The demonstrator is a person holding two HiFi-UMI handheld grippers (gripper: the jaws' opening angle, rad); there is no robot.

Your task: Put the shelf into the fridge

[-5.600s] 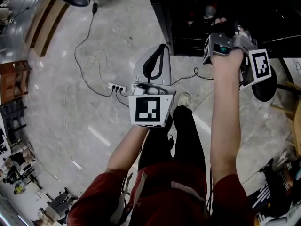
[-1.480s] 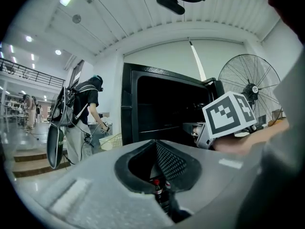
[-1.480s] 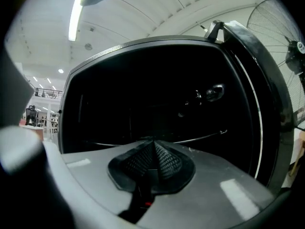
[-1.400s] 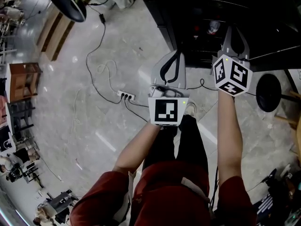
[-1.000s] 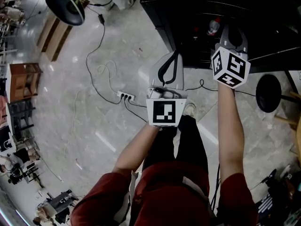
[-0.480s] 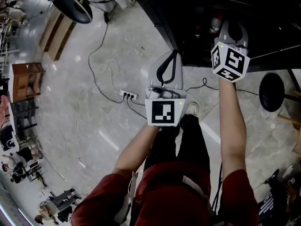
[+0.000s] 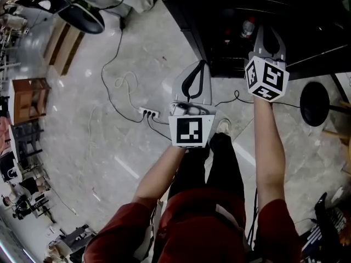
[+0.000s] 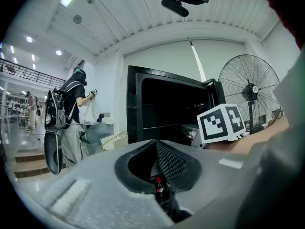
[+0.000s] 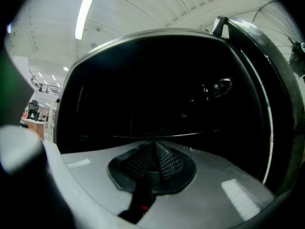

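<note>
On the left, the left gripper [image 7: 202, 66] hangs over the floor [image 7: 109, 147], near the black fridge [image 7: 189, 21]. Its fingers [image 8: 169, 161] are closed and hold nothing. It has hardly moved in the last moments. On the right, the right gripper [image 7: 269, 33] has turned and gone a little way into the dark fridge mouth. Its fingers [image 9: 164, 162] are closed tight, with the tips right at the front edge of the shelf [image 9: 190, 134]. The shelf lies flat inside the fridge. I think it is almost in and needs only a small push.
</note>
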